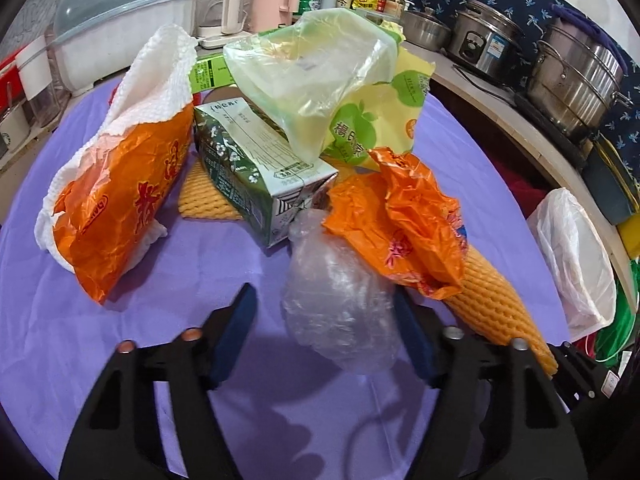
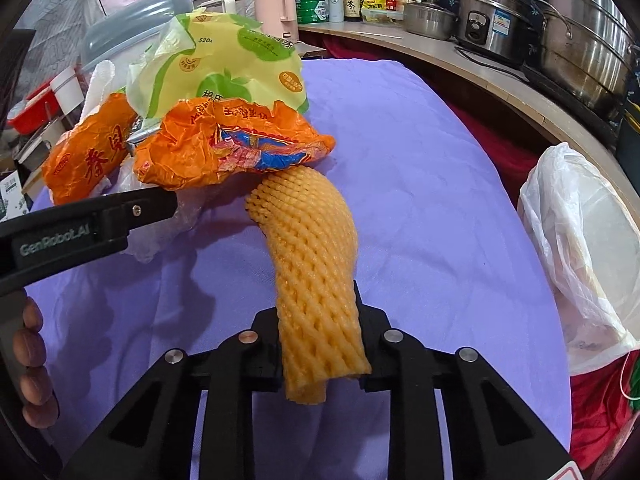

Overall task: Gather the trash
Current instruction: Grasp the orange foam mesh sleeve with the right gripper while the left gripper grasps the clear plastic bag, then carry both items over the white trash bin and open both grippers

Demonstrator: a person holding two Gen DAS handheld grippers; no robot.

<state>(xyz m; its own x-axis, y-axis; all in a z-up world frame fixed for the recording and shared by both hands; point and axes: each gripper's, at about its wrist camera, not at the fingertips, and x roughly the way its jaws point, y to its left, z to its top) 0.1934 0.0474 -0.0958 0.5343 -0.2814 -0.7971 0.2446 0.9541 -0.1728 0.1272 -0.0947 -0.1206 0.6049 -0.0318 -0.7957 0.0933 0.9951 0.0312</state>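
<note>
So the right tongs (image 2: 318, 344) are clamped on the near end of a yellow foam net sleeve (image 2: 312, 256), squeezing it flat between the two sides. The sleeve runs away from the tongs toward 12 o'clock, bends a little to the left, and its far end is tucked under a crumpled orange wrapper (image 2: 224, 148).

The left tongs (image 1: 324, 332) are spread wide apart, not gripping anything. A wad of clear plastic film (image 1: 336, 300) sits between them, much closer to the right-hand finger, looks like it's touching or nearly touching it, hard to say for sure. From the right wrist camera you can see the left tongs coming in from 9 o'clock with the tip right by that same clear plastic.

The rest of the trash is piled on the purple cloth over the table (image 1: 120, 360). From the left wrist view: an orange bag with a white paper towel (image 1: 160, 64) stuffed in it at about 10 o'clock, a green and white carton (image 1: 256, 168) lying on its side near the middle, a pale green plastic bag (image 1: 312, 76) draped over the top at 12 o'clock, and a yellow-green printed bag (image 1: 384, 128) just behind it. Another bit of yellow foam net peeks out from under the carton.

Off the table edge at 3 o'clock there's a white plastic bag (image 2: 580, 248) hanging open. Steel pots (image 2: 580, 48) sit on the counter behind at 1 to 2 o'clock.
</note>
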